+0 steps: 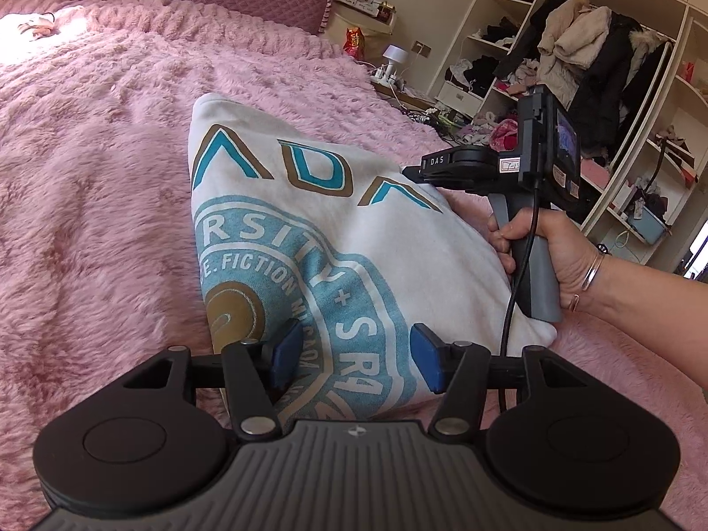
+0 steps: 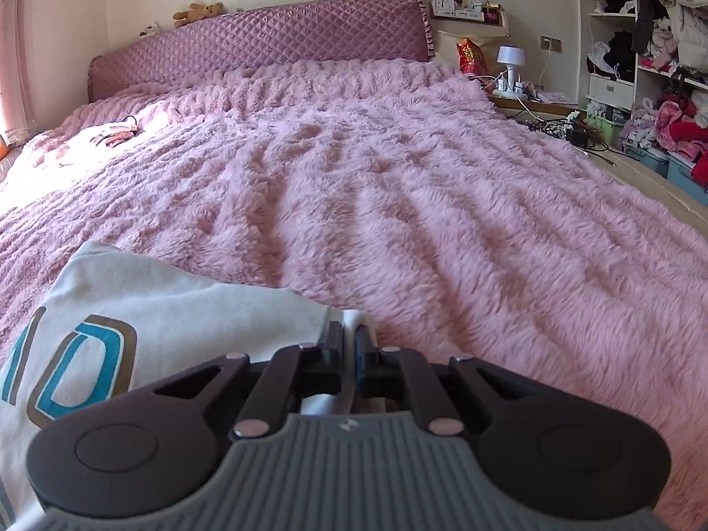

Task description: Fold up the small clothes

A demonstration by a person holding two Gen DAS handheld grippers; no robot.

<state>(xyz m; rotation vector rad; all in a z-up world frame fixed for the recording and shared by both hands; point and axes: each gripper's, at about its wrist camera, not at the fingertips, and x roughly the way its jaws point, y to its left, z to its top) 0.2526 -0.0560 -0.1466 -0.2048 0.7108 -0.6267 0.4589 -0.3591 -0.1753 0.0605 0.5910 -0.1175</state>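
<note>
On the fluffy pink bedspread (image 1: 110, 177) lies a folded white sweatshirt (image 1: 283, 239) with a teal and gold print, its near edge under the left hand-held gripper (image 1: 354, 360), whose blue pads (image 1: 427, 363) stand spread above the cloth without pressing it. At 2 o'clock from that gripper, the right hand-held gripper (image 2: 349, 345), held in a person's hand (image 1: 548, 256), is pressed together, pinching the sweatshirt's right edge, with the garment spreading toward 9 o'clock in its own view.
</note>
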